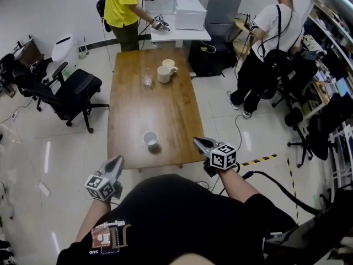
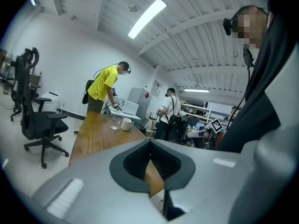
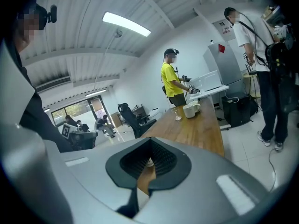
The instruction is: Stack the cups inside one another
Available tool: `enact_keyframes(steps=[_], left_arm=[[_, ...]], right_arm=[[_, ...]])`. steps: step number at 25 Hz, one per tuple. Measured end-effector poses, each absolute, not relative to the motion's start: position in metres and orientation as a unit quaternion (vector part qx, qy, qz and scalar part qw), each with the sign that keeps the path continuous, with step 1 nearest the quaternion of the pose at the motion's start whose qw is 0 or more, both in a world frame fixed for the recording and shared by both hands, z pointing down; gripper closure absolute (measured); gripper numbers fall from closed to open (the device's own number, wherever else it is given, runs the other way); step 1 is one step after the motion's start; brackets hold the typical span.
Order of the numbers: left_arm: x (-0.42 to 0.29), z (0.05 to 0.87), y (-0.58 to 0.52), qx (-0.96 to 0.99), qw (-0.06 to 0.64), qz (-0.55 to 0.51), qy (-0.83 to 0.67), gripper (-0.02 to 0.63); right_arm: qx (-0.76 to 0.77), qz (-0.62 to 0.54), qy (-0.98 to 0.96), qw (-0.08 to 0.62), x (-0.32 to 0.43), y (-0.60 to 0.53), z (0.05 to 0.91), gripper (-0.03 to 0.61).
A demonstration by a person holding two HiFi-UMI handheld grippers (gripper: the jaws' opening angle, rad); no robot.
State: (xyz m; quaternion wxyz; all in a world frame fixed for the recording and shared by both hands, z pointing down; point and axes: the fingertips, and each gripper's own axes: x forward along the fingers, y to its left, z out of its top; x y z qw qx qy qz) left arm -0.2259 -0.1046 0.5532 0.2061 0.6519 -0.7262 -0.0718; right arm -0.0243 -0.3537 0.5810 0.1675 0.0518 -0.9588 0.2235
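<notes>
Head view: the left gripper and right gripper both hover just off the near end of the wooden table, jaws pinched together, holding nothing. The small white cup sits alone near that end, with two cream mugs and a glass way down the far end. Left gripper view: jaws closed, empty. Right gripper view: same deal, closed on nothing.
</notes>
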Motion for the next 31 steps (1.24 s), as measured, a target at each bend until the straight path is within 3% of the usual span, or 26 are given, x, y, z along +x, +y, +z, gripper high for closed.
enact_keyframes(steps=[31], left_arm=[[-0.229, 0.555, -0.101, 0.655, 0.196, -0.067, -0.727, 0.611]], right_arm=[[0.04, 0.209, -0.958, 0.194, -0.032, -0.349, 0.592, 0.566]])
